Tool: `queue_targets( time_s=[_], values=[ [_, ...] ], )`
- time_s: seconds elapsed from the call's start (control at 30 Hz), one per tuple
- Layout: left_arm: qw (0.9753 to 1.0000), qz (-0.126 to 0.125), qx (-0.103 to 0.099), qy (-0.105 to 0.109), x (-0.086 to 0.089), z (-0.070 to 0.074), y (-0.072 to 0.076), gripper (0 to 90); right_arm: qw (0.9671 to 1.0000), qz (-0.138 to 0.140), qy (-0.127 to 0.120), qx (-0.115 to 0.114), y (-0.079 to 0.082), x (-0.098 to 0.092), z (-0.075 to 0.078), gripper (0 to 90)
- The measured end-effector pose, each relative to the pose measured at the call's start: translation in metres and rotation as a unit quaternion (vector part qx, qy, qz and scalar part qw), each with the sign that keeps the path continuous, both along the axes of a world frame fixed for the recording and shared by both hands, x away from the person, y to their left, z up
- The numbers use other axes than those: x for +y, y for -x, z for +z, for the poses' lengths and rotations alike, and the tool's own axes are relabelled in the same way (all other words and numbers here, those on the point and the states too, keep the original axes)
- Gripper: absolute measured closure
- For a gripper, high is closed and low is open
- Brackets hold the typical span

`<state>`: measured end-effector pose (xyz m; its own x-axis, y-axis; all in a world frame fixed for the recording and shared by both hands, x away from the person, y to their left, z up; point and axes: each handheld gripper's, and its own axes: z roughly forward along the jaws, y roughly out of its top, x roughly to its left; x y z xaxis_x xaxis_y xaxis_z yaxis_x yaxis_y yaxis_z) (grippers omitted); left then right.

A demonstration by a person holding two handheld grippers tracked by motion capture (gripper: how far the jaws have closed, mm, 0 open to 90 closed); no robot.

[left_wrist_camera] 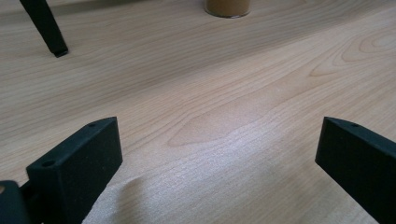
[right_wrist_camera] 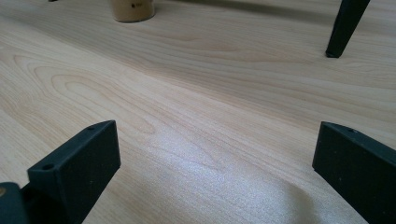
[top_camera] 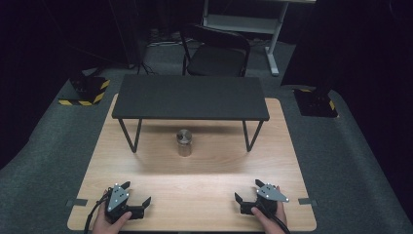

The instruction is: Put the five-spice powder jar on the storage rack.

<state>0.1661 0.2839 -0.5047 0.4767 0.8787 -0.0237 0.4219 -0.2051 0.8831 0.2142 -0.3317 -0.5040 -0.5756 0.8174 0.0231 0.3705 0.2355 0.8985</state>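
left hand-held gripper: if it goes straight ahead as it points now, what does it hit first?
Probably nothing soon: bare table lies ahead of the open left hand-held gripper. The metal cylinder sits far off, slightly right of its line; depth is unclear.

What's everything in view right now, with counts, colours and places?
Metal weight: one, silvery cylinder with knob, upright mid-table, just before the stand.
Stand: one, black, four thin legs, on the table's far half.
Table: one, light wood.
Chair: one, black, on the floor beyond the table.
Left gripper: one, black, near-left table edge, jaws open, holding nothing.
Right gripper: one, black, near-right table edge, jaws open, holding nothing.
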Motion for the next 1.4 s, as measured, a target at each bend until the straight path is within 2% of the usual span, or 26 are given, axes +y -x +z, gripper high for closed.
queue_targets(
  time_s=[0.33,0.5,0.87,1.1,1.33,1.4],
  values=[
    [1.0000,0.005,0.003,0.006,0.000,0.000,-0.002,0.7,0.9999,0.007,-0.001,-0.011,0.002,-0.002,-0.002,0.7],
    [1.0000,0.002,0.000,0.003,0.001,0.000,0.000,0.7,0.9999,0.008,-0.003,-0.008,0.001,-0.002,-0.002,0.7],
    [0.9999,0.004,0.001,0.010,0.003,-0.001,0.002,0.7,0.9999,0.010,-0.010,-0.006,0.000,-0.005,-0.003,0.7],
    [0.9995,-0.001,-0.009,0.031,0.005,0.000,0.005,0.7,0.9998,0.011,-0.013,-0.005,0.000,-0.005,-0.003,0.7],
    [0.9990,-0.019,-0.025,0.033,-0.007,0.004,0.007,0.7,0.9998,0.012,-0.011,-0.006,0.000,-0.005,-0.003,0.7],
    [0.9991,-0.027,-0.026,0.021,-0.016,0.011,0.002,0.7,0.9998,0.014,-0.011,-0.009,0.000,-0.006,-0.004,0.7]
  ],
)
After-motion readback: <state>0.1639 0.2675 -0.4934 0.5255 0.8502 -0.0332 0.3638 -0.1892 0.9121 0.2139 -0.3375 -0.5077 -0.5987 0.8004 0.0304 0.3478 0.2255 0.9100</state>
